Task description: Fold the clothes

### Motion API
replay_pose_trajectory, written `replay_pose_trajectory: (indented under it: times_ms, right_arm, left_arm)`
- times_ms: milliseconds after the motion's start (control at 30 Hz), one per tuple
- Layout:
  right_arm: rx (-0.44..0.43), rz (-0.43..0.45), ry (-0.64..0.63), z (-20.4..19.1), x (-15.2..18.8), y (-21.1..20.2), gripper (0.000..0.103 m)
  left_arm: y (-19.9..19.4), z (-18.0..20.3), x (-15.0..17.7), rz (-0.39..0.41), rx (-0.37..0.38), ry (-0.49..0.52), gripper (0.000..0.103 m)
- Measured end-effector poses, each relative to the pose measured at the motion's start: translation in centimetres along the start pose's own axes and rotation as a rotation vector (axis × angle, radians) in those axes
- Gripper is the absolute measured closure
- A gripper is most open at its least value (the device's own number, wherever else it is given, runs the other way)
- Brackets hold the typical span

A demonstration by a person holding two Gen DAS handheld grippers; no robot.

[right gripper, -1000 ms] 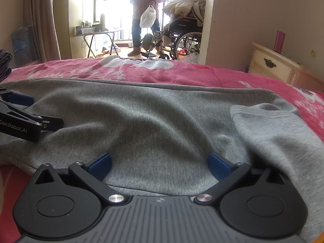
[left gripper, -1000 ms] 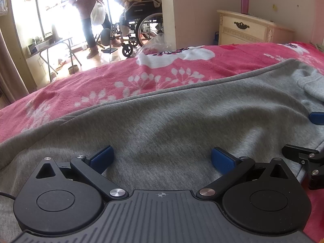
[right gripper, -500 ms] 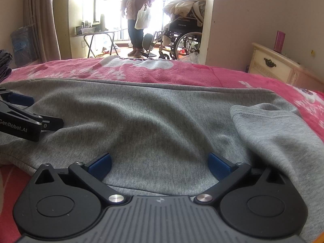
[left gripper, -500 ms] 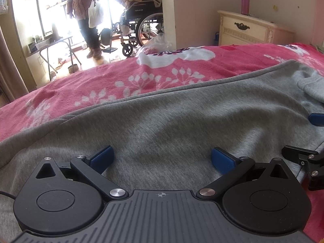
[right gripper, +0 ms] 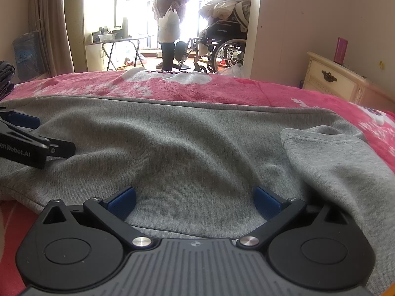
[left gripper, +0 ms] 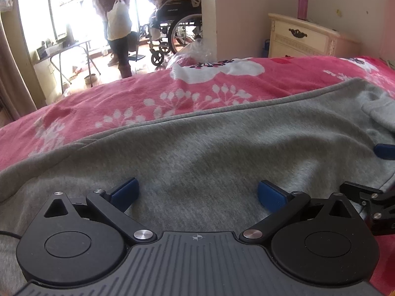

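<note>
A grey sweatshirt (left gripper: 209, 143) (right gripper: 185, 143) lies spread across a pink flowered bedspread (left gripper: 172, 91) (right gripper: 222, 88). My left gripper (left gripper: 197, 193) is open, low over the near part of the cloth, its blue pads wide apart with nothing between them. Over the sweatshirt's near hem my right gripper (right gripper: 195, 201) is open too. A folded-over sleeve (right gripper: 333, 157) lies to the right of it. Each gripper shows in the other's view: the right one (left gripper: 375, 172) at the right edge, the left one (right gripper: 27, 138) at the left edge.
Beyond the bed a person (right gripper: 170, 22) with a white plastic bag stands by a wheelchair (right gripper: 222, 44) piled with bedding. A cream nightstand (right gripper: 340, 81) stands at the right, a folding table (right gripper: 121, 46) by the window, a curtain (right gripper: 49, 24) at the left.
Both grippers have stayed still and open. The person in the background has walked to the left and nearer, carrying the white bag.
</note>
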State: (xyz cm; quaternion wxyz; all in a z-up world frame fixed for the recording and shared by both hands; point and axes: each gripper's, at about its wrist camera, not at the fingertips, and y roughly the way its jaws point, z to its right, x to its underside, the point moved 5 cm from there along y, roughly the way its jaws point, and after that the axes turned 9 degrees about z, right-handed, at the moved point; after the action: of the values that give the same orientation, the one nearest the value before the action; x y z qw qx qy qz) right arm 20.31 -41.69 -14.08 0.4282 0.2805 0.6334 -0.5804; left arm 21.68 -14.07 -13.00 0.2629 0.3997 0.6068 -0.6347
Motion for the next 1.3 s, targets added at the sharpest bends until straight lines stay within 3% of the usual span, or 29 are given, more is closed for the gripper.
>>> replay_pose_trajectory:
  times_ms: [433,633,733,800,867,1033,1133,1167,1233,1300]
  right_arm:
    - [0.000,-0.022,0.023,0.2,-0.6,0.2,0.000]
    - [-0.071,0.047,0.335,2.0,-3.4,-4.5,0.000]
    - [-0.119,-0.082,0.422,2.4,-2.5,-5.7,0.000]
    - [-0.059,-0.195,0.423,3.2,-0.9,-6.0,0.000]
    - [0.040,-0.240,0.447,5.3,0.5,-7.0,0.004]
    - [0.386,-0.144,0.609,13.1,1.0,-12.9,0.006]
    - [0.768,-0.127,0.577,16.4,1.6,-16.7,0.005]
    - [0.848,-0.110,0.562,16.8,1.7,-17.8,0.004]
    - [0.923,-0.054,0.557,17.1,1.9,-19.6,0.004]
    - [0.883,0.004,0.491,15.8,1.1,-20.0,0.003]
  left_arm:
    - [-0.5,-1.2,-0.1,-0.030,-0.027,-0.050,0.000]
    - [-0.4,-1.6,-0.3,-0.032,-0.016,-0.074,0.000]
    - [-0.4,-1.5,-0.3,-0.031,-0.011,-0.074,0.000]
    - [-0.4,-1.6,-0.3,-0.028,-0.005,-0.081,0.000]
    - [-0.3,-1.7,-0.4,-0.024,0.002,-0.095,0.000]
    - [-0.1,-1.8,-0.7,-0.021,0.025,-0.125,0.000]
    - [0.0,-1.8,-0.8,-0.022,0.042,-0.139,0.000]
    - [0.0,-1.7,-0.8,-0.021,0.046,-0.143,0.000]
    - [0.0,-1.7,-0.8,-0.020,0.052,-0.142,0.000]
    - [0.1,-1.6,-0.7,-0.017,0.054,-0.135,0.000]
